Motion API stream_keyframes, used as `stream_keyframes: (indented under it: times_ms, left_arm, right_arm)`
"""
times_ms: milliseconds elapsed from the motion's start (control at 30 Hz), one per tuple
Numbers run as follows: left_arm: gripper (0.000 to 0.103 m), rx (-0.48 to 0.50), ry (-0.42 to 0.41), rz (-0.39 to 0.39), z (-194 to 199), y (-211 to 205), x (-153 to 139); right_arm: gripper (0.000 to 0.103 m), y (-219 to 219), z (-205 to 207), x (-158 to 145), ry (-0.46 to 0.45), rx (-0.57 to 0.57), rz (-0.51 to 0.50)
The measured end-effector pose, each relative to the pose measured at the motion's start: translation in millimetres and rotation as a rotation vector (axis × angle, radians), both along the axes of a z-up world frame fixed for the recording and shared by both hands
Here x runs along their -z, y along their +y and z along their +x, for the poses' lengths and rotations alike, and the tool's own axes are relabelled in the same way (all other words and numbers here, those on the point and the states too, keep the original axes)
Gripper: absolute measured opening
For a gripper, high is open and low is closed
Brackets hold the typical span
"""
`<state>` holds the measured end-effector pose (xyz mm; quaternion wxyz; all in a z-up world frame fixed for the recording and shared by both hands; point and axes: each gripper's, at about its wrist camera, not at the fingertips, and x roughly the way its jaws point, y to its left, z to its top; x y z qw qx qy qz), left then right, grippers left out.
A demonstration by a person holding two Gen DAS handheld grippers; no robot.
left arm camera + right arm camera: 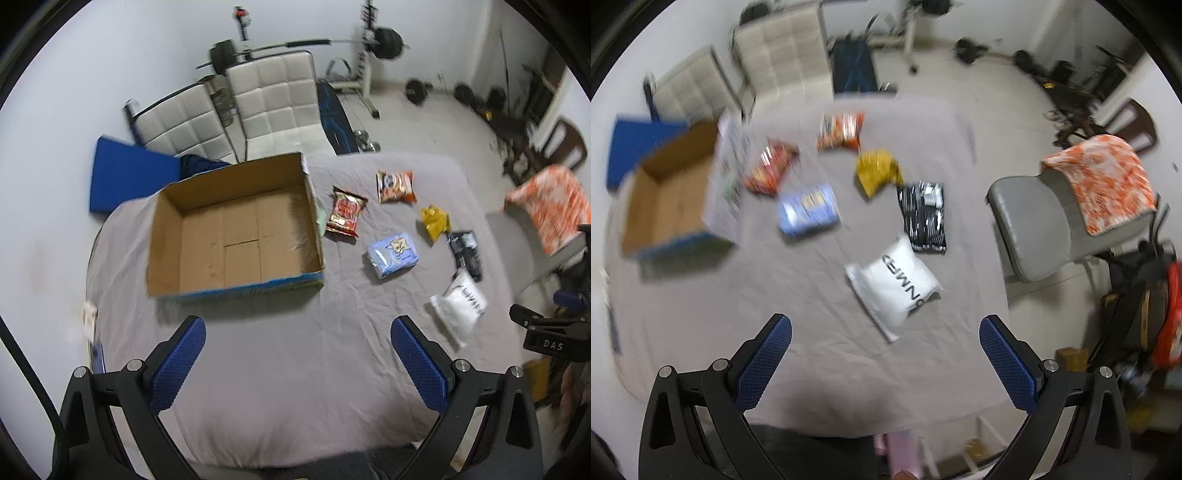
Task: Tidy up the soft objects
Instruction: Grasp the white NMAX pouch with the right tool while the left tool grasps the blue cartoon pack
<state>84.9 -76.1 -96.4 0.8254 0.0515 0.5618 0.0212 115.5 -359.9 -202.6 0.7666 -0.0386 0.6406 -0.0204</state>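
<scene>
Both grippers are hanging above the near edge of the cloth-covered bench [258,369], neither touching anything. The left gripper [297,363] is showing its jaws spread wide with nothing between them; the right gripper [885,360] is the same, wide apart and empty.

The cardboard box [236,236] is sitting ahead of the left jaws and slightly to their left, open side up, with nothing showing inside.

Six soft packs are lying loose on the cloth, all outside the box:
- white pouch [894,286]: just ahead of the right jaws, nearly centred between them, its long axis running diagonally from far-right to near-left. From the left jaws it is lying off to the right, past the right finger.
- black striped pack [925,218]: farther ahead, just beyond the white pouch.
- blue pack [809,208], yellow bag [877,171], red snack bag [770,171], orange snack bag [840,131]: farther still, ahead and leftward.

Judgement: the right gripper is the nearer one to the white pouch and is probably lining up on it. The diagonal lie would likely call for a wrist turn so the jaws are closing across the short side.
</scene>
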Motion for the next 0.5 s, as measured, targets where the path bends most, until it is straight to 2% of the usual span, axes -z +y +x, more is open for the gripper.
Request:
stream_keyframes:
  times_ms: [67,100,200,300,400,500]
  left_arm:
    - [0.103,0.036,0.04,0.032,19,-16,32]
    - [0.103,0.047,0.059,0.042,27,-22,44]
    - [0.103,0.076,0.111,0.096,52,-44,84]
    - [0.103,0.083,0.145,0.111,73,-62,112]
    - [0.103,0.077,0.183,0.117,92,-76,131]
    - [0.103,0.087,0.208,0.131,110,-91,146]
  right_arm:
    - [0.103,-13,17,47,0.089,-0.012,-0.04]
    - [0.103,-22,25,71,0.135,0.017,-0.035]
    - [0.103,-54,40,123,0.234,0.19,0.055]
    - [0.103,-84,44,163,0.258,0.441,0.194]
    - [0.103,-105,46,198,0.265,0.644,0.278]
    - [0.103,-111,47,229,0.302,0.774,0.375]
